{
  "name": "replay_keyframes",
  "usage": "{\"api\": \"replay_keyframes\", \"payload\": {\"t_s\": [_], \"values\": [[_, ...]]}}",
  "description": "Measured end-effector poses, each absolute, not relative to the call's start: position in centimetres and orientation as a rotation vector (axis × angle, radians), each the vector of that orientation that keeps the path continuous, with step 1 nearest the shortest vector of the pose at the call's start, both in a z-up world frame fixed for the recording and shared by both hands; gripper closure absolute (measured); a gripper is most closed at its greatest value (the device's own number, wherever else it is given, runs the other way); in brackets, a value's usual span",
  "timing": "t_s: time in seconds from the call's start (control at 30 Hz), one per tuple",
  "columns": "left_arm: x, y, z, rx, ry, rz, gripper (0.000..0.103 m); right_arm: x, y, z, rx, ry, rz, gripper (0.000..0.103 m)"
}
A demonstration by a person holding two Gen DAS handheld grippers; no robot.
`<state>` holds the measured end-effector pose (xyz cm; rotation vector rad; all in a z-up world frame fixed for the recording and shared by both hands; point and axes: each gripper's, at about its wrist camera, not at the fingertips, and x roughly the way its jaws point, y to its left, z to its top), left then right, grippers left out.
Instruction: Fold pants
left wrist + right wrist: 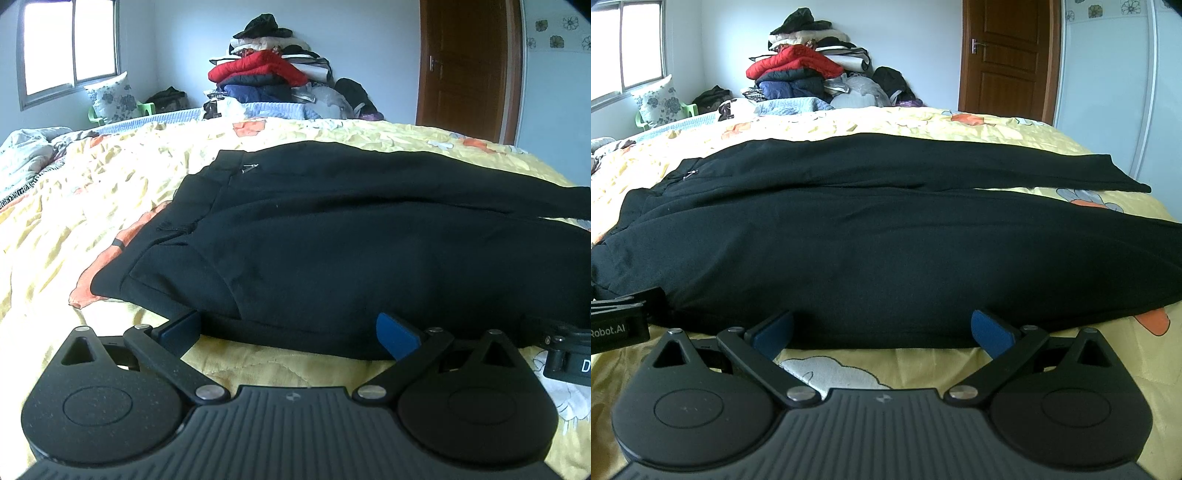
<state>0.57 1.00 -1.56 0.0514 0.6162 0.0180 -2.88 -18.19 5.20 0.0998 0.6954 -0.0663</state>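
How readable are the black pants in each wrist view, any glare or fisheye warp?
Left wrist view: pants nearly featureless black, window blown out, bed edges bowed. Right wrist view: pants equally dark, folds barely visible, door frame curved by the fisheye.

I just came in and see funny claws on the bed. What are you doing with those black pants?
A person holds a gripper tool in each hand to fold the black pants spread flat on the yellow bedspread. Both the left tool and the right tool are open, at the near edge of the pants. Nothing is gripped or folded yet.
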Motion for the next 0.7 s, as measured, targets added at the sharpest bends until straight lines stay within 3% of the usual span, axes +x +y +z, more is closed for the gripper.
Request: {"api": "replay_keyframes", "payload": {"t_s": [0.7], "values": [[0.8, 1.72, -1.82, -0.018, 0.648, 0.009, 0.0, -2.89, -18.1, 5.22, 0.096, 0.694, -0.068, 0.0]]}}
